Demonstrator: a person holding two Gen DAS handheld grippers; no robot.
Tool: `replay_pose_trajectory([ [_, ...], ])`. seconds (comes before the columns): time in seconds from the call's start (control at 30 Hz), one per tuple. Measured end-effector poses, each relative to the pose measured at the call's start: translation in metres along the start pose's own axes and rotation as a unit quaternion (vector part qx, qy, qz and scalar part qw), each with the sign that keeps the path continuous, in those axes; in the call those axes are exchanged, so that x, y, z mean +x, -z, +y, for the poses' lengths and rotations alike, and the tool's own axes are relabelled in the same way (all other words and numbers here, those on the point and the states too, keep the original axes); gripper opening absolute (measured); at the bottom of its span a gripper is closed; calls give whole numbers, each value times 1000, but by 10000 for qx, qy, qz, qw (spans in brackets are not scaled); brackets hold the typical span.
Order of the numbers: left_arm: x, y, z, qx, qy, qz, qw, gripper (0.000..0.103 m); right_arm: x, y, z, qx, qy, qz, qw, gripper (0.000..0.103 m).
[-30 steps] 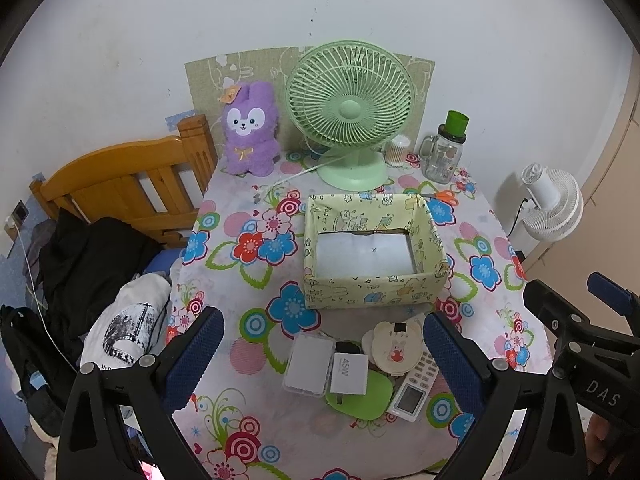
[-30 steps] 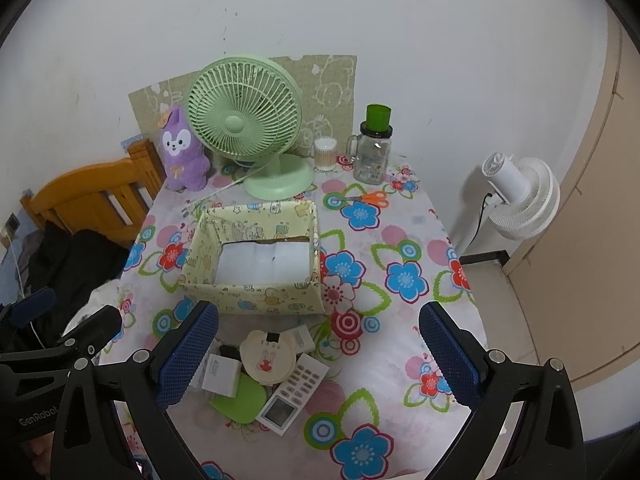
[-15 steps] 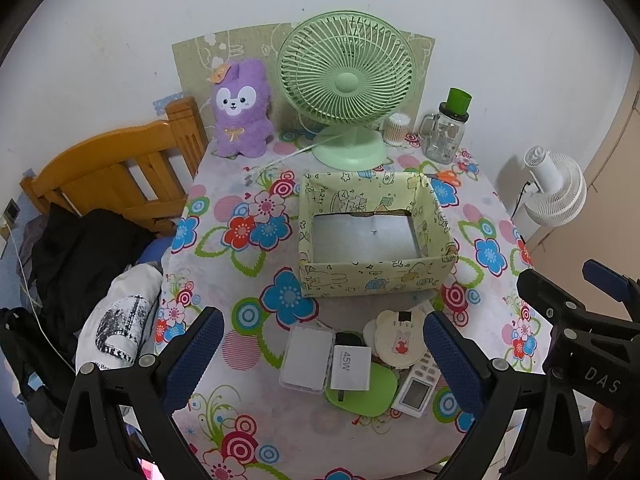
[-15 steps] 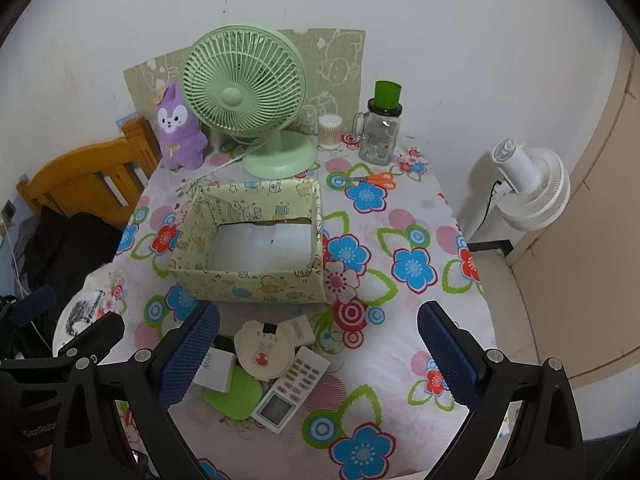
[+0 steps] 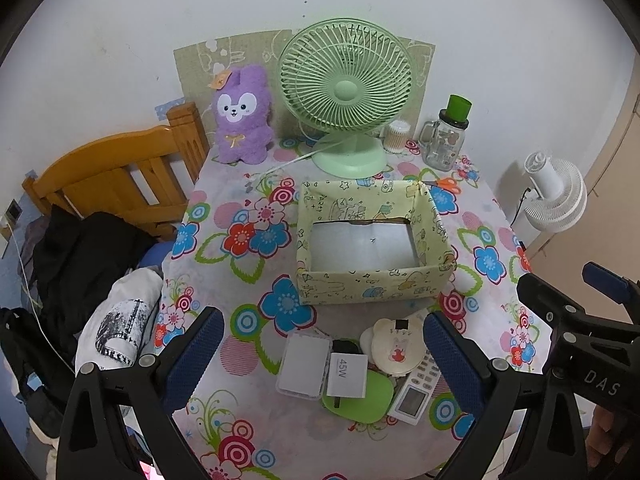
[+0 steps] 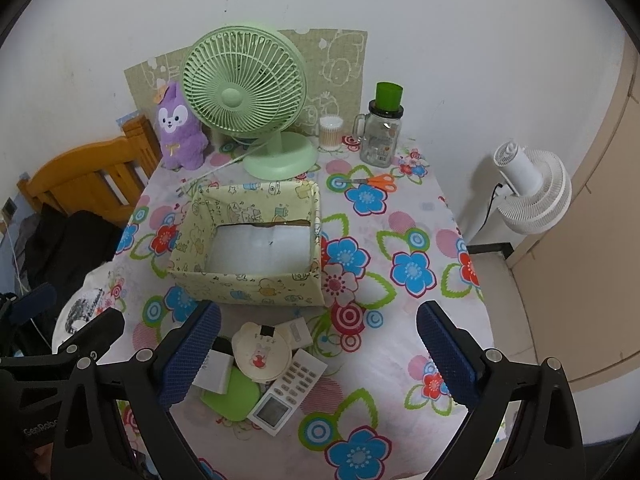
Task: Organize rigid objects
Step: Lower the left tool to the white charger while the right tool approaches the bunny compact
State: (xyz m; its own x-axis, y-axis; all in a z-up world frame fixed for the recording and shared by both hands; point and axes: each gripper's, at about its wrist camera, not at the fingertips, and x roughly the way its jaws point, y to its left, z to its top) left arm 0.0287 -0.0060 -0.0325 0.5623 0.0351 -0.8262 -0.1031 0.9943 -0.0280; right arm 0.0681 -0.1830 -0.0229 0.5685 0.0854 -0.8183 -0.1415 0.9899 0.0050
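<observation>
While both grippers hover spread and empty, clutter waits.
Left gripper (image 5: pixel 322 354), right gripper (image 6: pixel 318 350); remote (image 6: pixel 287 386) near the box (image 6: pixel 256 286).

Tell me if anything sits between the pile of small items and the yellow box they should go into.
Nothing visible does. The pile, with the white remote and round cream case, lies just in front of the box; only bare tablecloth separates them. The box's near wall must be cleared.
</observation>
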Motion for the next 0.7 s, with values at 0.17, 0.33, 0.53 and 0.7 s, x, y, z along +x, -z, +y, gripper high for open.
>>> replay_pose_trajectory([
  [0.17, 6, 0, -2, -30, 33, 64, 10000, 101, 3, 1, -4, -1, 5, 43, 10000, 100],
  [0.33, 17, 2, -1, -106, 41, 135, 9998, 101, 13, 1, -5, 47, 34, 104, 9999, 100],
  [0.53, 36, 9, 5, -202, 42, 280, 9994, 101, 31, 4, -2, -67, 25, 270, 9996, 100],
  [0.7, 52, 19, 10, -251, 14, 397, 9989, 101, 49, 10, 3, -100, -49, 377, 9992, 100],
])
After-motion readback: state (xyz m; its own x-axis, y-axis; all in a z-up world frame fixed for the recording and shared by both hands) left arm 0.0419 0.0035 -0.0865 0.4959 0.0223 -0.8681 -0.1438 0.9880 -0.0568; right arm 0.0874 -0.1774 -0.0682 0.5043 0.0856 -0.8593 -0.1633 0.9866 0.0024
